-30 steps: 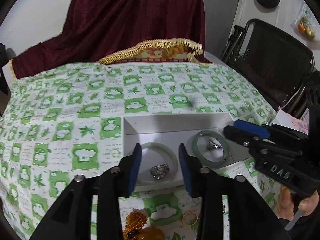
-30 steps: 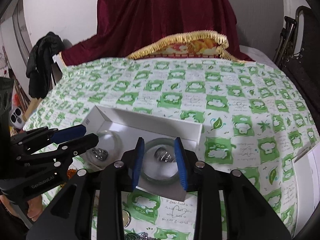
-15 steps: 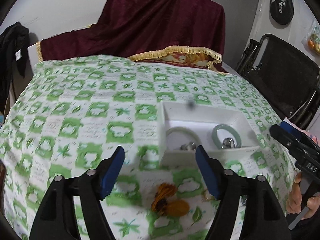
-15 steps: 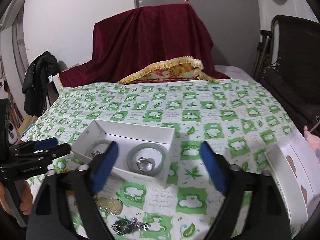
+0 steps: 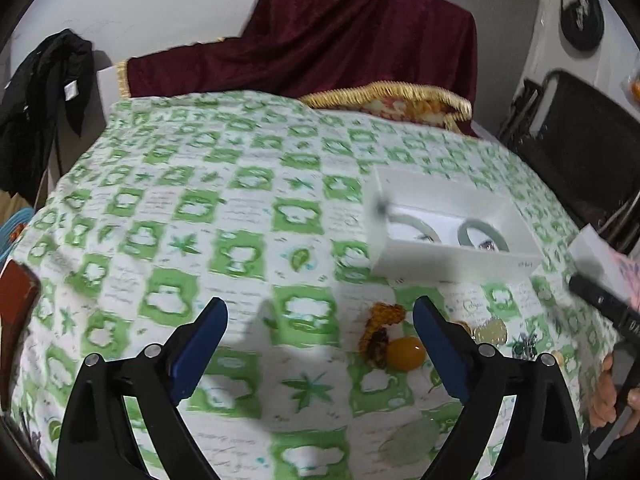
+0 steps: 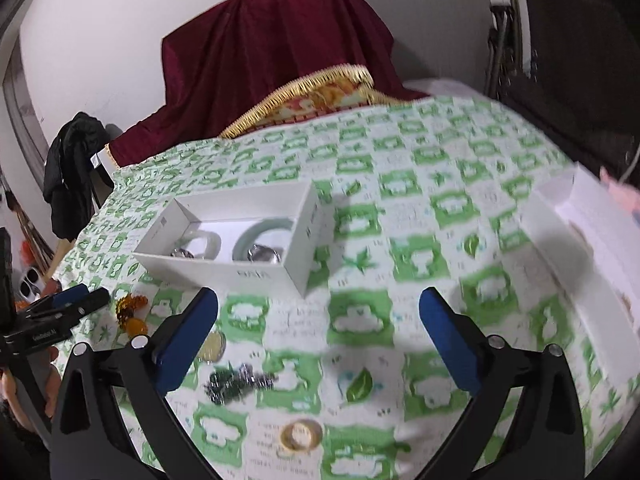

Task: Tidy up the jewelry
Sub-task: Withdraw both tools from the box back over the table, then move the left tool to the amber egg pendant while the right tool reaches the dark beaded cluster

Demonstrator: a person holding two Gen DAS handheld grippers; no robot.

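Note:
A white box (image 5: 452,258) (image 6: 224,272) on the green-checked cloth holds two pale jade bangles (image 5: 416,226) (image 6: 262,232), and a silver ring (image 6: 262,254) lies inside one of them. My left gripper (image 5: 320,308) hovers back from the box with its jaws opening, and only cloth lies between them. An amber bead cluster (image 5: 382,326) and an amber pendant (image 5: 404,354) lie by its right finger. My right gripper (image 6: 319,296) is also opening and holds nothing. Below it lie a gold ring (image 6: 301,434), a dark bead piece (image 6: 236,384) and a pale round pendant (image 6: 214,346).
A white lid (image 6: 580,232) rests at the table's right edge. A maroon cloth (image 5: 360,40) covers something at the back. A black chair (image 5: 580,148) stands to the right and a dark jacket (image 5: 36,92) hangs to the left. A pale jade piece (image 5: 408,440) lies near the front.
Both grippers have drawn back from the white box toward the near side of the table. Their jaws have spread from nearly shut to wide. The rings stay in the box.

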